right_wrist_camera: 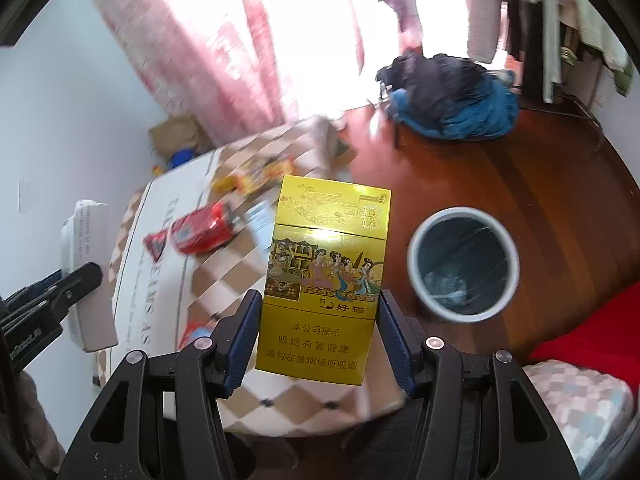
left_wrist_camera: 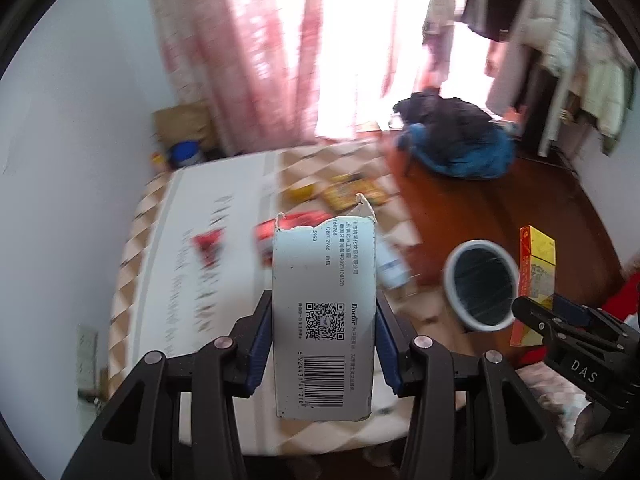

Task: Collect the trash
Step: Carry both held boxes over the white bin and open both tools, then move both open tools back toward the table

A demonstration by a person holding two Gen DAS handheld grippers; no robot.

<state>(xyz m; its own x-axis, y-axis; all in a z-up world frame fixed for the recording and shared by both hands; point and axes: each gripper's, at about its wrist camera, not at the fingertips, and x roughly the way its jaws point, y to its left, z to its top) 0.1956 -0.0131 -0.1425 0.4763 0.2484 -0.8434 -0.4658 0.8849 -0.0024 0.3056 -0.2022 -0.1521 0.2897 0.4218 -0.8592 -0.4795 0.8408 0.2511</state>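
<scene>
**Grey carton and yellow pack held above the worktop**

Grey-white cardboard fills the centre of my left wrist view: my left claw [left_wrist_camera: 324,344] is closed on a torn carton [left_wrist_camera: 325,312], which stands upright between the blue pads with its barcode and QR code facing the camera. Its upper edge is ragged.

My right claw [right_wrist_camera: 320,340] is clamped on a yellow cigarette pack [right_wrist_camera: 324,280], also upright, printed face toward the camera. The same pack appears at the right of the left wrist view, just beside the bin.

The bin [right_wrist_camera: 416,256], a round grey-rimmed container with a dark liner, stands on the red-brown wooden floor [right_wrist_camera: 540,184], to the right of the worktop [right_wrist_camera: 224,280]. Something crumpled lies in its bottom.

The worktop carries a checked cloth. On it lie a red packet [right_wrist_camera: 204,228] and yellow wrappers [right_wrist_camera: 260,176], blurred, well apart from both claws.
</scene>
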